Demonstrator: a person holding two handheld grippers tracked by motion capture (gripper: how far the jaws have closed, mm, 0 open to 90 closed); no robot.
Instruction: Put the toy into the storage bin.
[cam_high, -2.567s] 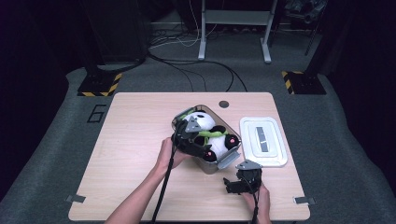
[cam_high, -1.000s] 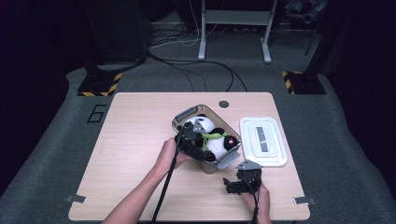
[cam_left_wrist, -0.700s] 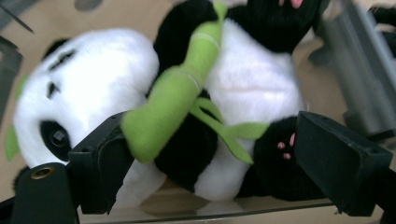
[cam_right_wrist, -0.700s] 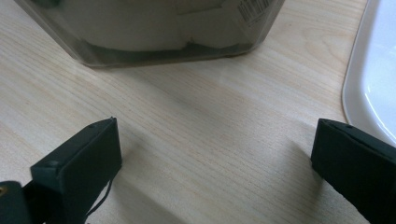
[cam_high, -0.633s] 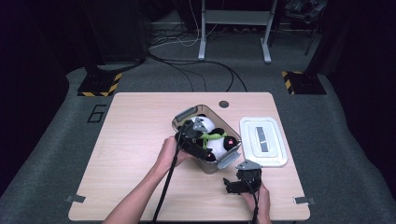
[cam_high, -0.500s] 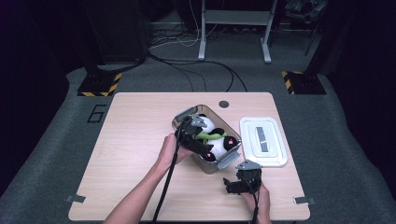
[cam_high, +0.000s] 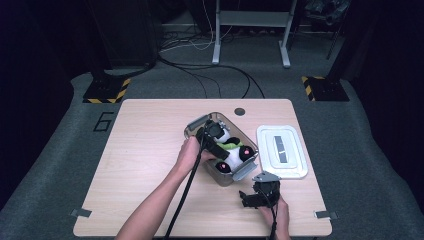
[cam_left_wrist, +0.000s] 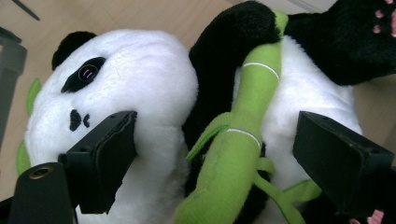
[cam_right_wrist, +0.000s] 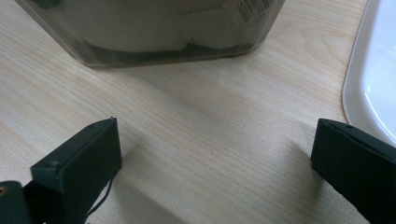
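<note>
Change: left gripper (cam_high: 216, 145) shifted across the container (cam_high: 200, 123) since earlier frame.
Left jaws: wide, straddling panda plush (cam_left_wrist: 140, 93), no clamp.
Right gripper (cam_high: 255, 196): jaws wide, empty, over the table (cam_right_wrist: 210, 140).

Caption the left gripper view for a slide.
Open left gripper straddling a plush panda that hugs a green bamboo stalk.

Dim room, grey carpet floor (cam_high: 50, 165), wooden table (cam_high: 140, 150), black cables (cam_high: 210, 75).

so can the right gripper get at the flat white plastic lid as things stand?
Probably yes: the right gripper sits open over bare table, with the lid just beside it and nothing between.
</note>
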